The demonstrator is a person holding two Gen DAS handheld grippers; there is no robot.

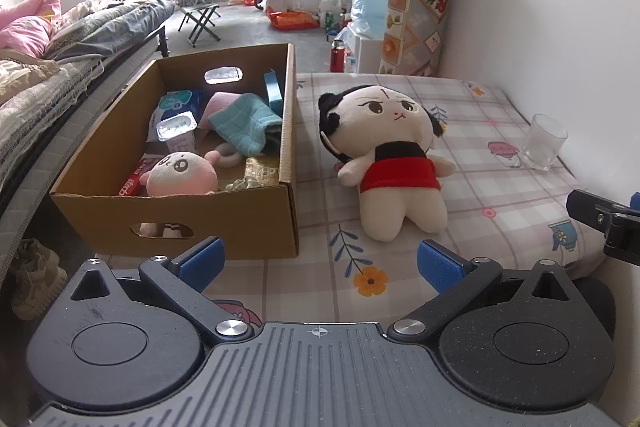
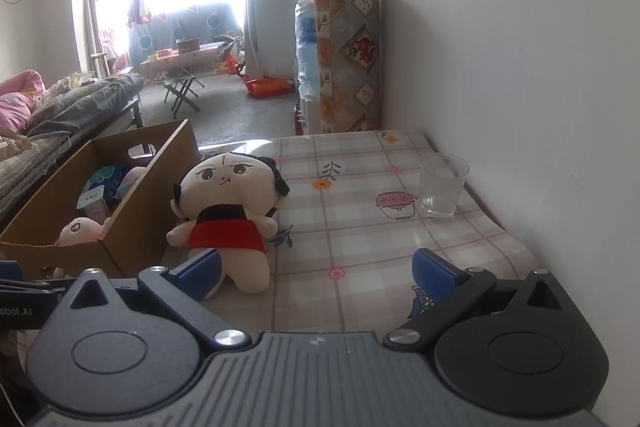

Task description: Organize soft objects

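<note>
A soft doll with a big cream head, black hair and a red and black dress (image 1: 394,163) lies on its back on the worktop (image 1: 500,187). The worktop has a checked cloth with little flowers on it. The doll is just beside the right wall of an open brown cardboard box (image 1: 176,223), and it looks like it touches the wall.

Inside the box sits a round pink plush toy with a small face (image 1: 182,173). A folded teal cloth (image 1: 244,125) lies in there too, next to a pink cloth (image 1: 222,103). A small white cup with a foil lid (image 1: 178,133) stands near the left wall of the box.

A clear drinking glass (image 2: 442,185) stands upright on the worktop by the white wall, well apart from the doll.

The left claw (image 1: 320,265) is wide open and holds nothing. It hangs over the cloth, near the front of the box and the doll's feet.

The right claw (image 2: 316,271) is wide open too and holds nothing. Its left blue finger (image 2: 200,273) is just in front of the doll's legs. I cannot tell if it touches them.
</note>
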